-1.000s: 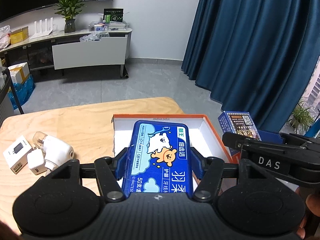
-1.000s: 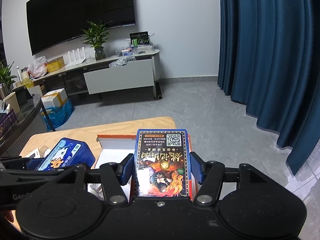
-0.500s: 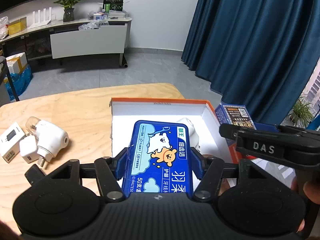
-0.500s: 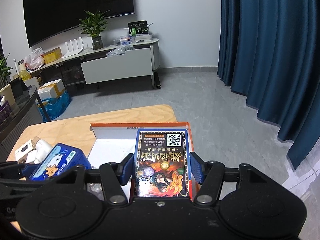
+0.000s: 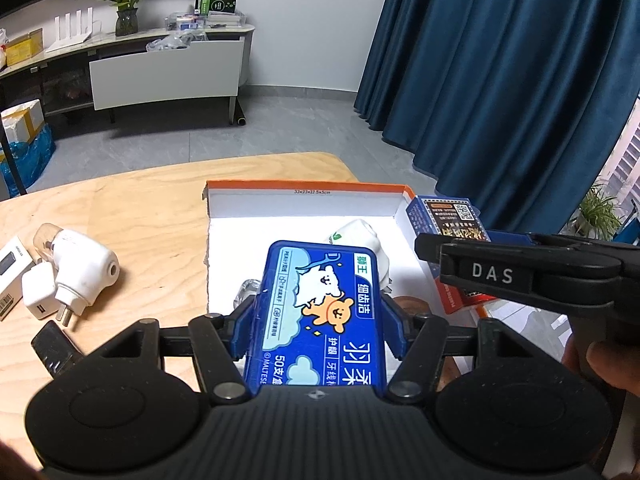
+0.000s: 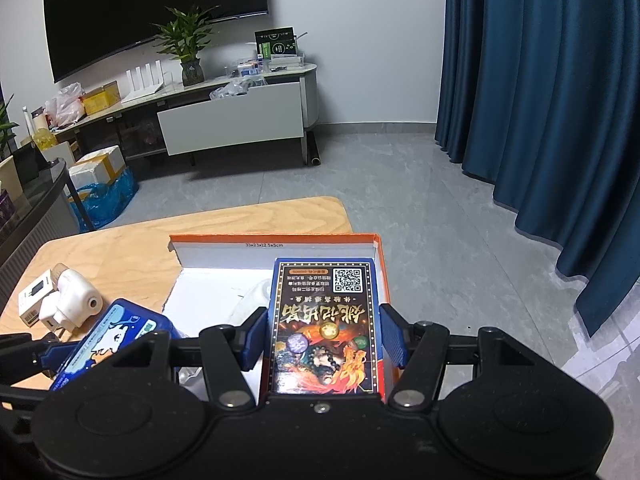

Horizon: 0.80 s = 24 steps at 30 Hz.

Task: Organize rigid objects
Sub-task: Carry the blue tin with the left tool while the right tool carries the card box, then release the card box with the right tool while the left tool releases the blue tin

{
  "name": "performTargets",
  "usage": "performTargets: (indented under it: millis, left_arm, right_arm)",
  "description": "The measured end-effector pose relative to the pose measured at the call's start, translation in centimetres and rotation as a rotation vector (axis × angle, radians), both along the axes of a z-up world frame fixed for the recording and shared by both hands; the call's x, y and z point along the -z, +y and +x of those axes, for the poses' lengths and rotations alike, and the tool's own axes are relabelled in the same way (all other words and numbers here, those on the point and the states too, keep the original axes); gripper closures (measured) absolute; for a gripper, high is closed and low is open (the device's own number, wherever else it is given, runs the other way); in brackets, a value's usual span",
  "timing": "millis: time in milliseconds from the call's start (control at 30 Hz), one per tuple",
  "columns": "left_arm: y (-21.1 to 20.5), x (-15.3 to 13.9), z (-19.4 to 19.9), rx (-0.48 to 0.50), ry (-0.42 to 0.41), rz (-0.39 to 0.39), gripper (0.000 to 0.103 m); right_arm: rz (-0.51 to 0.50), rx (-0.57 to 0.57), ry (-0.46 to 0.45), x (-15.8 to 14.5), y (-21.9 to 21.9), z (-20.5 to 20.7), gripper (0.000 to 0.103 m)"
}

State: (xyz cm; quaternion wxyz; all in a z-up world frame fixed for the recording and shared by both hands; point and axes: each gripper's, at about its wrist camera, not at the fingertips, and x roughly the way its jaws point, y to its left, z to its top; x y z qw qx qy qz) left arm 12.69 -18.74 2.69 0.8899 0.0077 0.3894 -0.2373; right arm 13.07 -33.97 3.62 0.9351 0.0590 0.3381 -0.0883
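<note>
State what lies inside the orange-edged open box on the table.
Inside the open box lie a white object with a green mark and something clear. The blue floss box in the left gripper covers the rest.

Both wrist views are evenly lit by soft, cool indoor light, dim rather than bright. The white floor of the open box (image 5: 240, 248) is the brightest patch and nearly washes out. Shadows are faint, pooling under the TV cabinet (image 6: 228, 124). Fisheye distortion bows the blue curtain (image 6: 540, 100) and darkens the corners. Focus is sharp, with no motion blur.
</note>
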Motion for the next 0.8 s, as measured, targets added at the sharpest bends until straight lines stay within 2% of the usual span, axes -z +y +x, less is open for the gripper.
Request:
performTargets:
  millis: [800]
  left_arm:
    - [-0.7, 0.9, 0.6, 0.017, 0.026, 0.004, 0.039]
  right_arm:
    - [-0.011, 0.004, 0.04, 1.9, -0.8, 2.9, 0.032]
